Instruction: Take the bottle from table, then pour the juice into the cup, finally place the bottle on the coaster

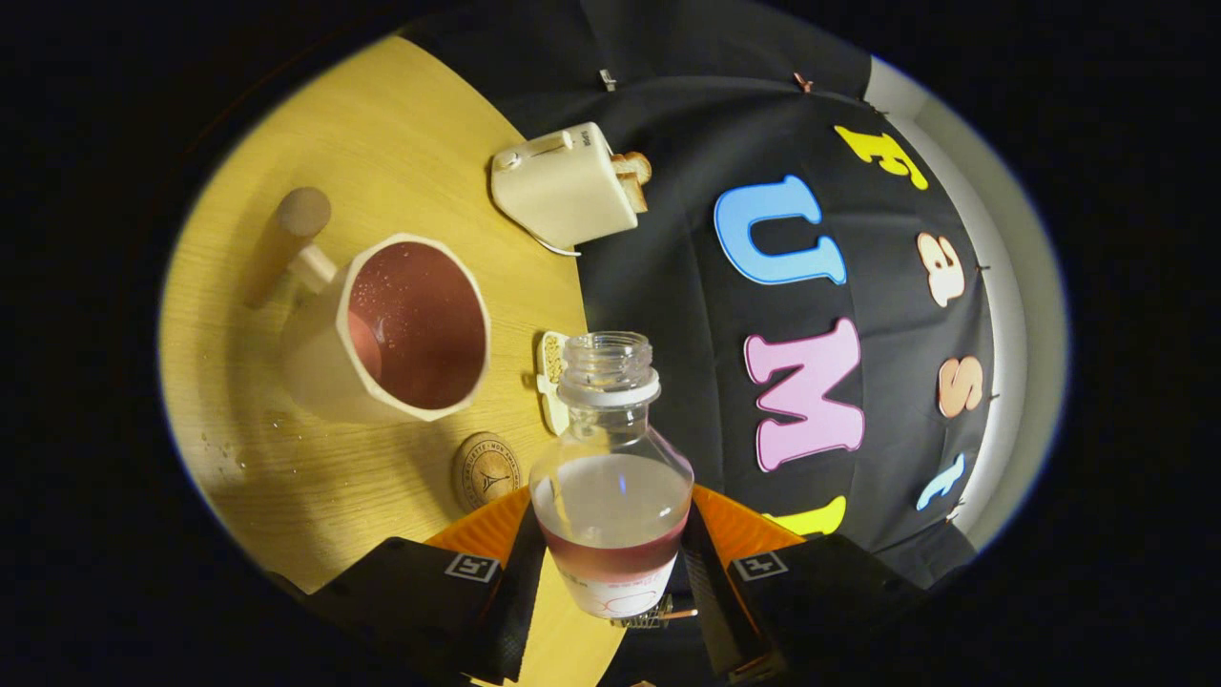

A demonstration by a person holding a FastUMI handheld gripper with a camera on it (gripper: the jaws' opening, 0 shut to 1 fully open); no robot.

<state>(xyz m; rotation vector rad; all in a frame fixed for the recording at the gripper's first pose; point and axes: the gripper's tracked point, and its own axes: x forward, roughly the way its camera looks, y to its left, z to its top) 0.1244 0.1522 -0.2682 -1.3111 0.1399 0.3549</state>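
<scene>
table (401,143) of pale wood, broad and bare over most of its top, tilted in the gripper view with the booth wall to the right. cup (391,329) next in size, cream outside and dark red inside, juice pooled in the bottom, handle pointing to the far left; looks stiff and steady, wide mouth easy to hit. toaster (563,186) farther off by the table edge, bread showing in its slot. bottle (610,458) clamped between both fingers at its lower body, just right of the cup, mouth uncapped, only a shallow band of juice left above the label. gripper (610,572) closed down to the bottle's width, pads pressing on either side. probably light now with so little liquid, clear plastic by the look, likely to give a little if squeezed hard and smooth enough to slip; best held low on the straight labelled part, not the tapering shoulder. coaster (485,469) round and wooden, flat on the table just left of the bottle and near the fingers, well placed for setting down. small pale item (551,377) behind the bottle neck, too unclear to name. droplets (224,453) scattered on the near left of the table.
</scene>
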